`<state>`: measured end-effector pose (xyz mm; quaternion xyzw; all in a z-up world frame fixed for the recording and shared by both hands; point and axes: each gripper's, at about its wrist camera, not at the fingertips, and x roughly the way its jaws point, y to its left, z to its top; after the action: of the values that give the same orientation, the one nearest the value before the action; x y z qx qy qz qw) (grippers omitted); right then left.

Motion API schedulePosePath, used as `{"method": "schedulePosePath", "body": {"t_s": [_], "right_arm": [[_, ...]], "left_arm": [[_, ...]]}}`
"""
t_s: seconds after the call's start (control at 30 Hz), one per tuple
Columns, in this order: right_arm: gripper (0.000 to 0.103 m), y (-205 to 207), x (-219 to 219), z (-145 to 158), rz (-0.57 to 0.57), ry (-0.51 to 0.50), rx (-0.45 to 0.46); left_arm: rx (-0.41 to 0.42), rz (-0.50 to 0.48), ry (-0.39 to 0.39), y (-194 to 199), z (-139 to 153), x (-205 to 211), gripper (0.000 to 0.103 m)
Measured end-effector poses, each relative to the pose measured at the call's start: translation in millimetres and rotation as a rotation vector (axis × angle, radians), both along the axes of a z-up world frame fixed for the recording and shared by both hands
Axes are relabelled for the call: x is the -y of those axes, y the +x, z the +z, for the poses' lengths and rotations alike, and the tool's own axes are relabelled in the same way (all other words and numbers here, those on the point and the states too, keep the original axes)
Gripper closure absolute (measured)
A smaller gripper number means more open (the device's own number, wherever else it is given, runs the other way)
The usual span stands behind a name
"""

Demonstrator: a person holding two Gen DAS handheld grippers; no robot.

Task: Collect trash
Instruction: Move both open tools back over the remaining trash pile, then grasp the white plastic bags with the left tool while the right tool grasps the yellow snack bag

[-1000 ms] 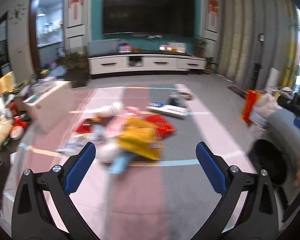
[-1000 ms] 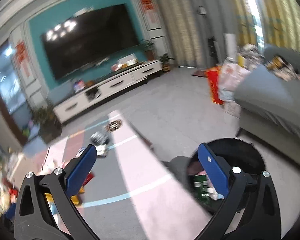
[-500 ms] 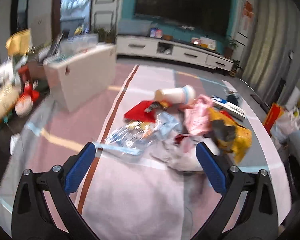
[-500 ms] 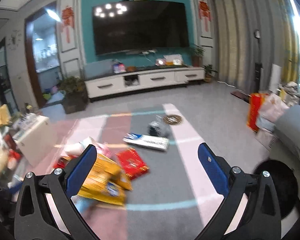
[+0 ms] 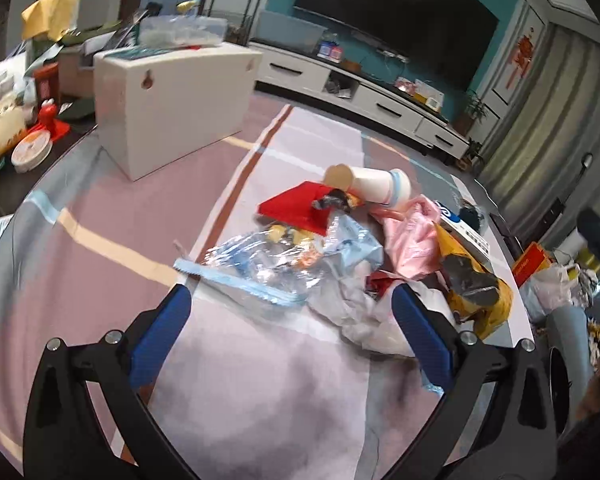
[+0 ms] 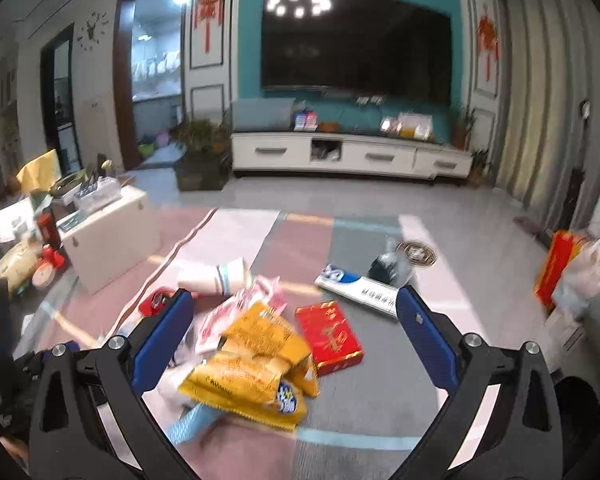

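A heap of trash lies on the striped rug. In the left wrist view I see a clear zip bag, a crumpled white bag, a pink bag, a red packet, a paper cup on its side and a yellow snack bag. My left gripper is open and empty just above the zip bag. In the right wrist view the yellow snack bag, a red box and a white-blue box lie ahead. My right gripper is open and empty above them.
A white foam box stands on the rug at the left, with clutter beyond it. A black bin sits at the lower right beside a grey sofa. A TV cabinet lines the far wall.
Both grippers have dropped closer to the trash heap. The left one has swung left over the zip bag. The right view has turned from the black bin to the pile.
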<state>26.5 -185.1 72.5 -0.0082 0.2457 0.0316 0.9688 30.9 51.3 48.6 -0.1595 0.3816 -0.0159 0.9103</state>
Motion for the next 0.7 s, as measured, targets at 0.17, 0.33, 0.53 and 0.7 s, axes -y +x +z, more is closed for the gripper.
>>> {"method": "schedulePosePath", "body": {"t_s": [0.17,0.33,0.53,0.7], "right_arm": [[0.004,2.2,18.6,-9.4,0.001,0.104,-0.058],[0.004,2.8,25.0,-21.4,-0.006,0.134,-0.117],[0.004,14.4,27.2,-36.5,0.061,0.282,-0.214],[0.004,32.0,19.0,-55.2,0.097,0.344,-0.307]], "left_arm": [[-0.041,0.022,-0.116,-2.9,-1.3,-13.8,0.003],[-0.081,-0.004,-0.267,-0.8,-6.2,-22.6,0.004],[-0.044,-0.062,-0.255,-1.3,-2.2,-8.4,0.011],[-0.036,-0.156,-0.286,9.6,-9.0,13.0,0.011]]}}
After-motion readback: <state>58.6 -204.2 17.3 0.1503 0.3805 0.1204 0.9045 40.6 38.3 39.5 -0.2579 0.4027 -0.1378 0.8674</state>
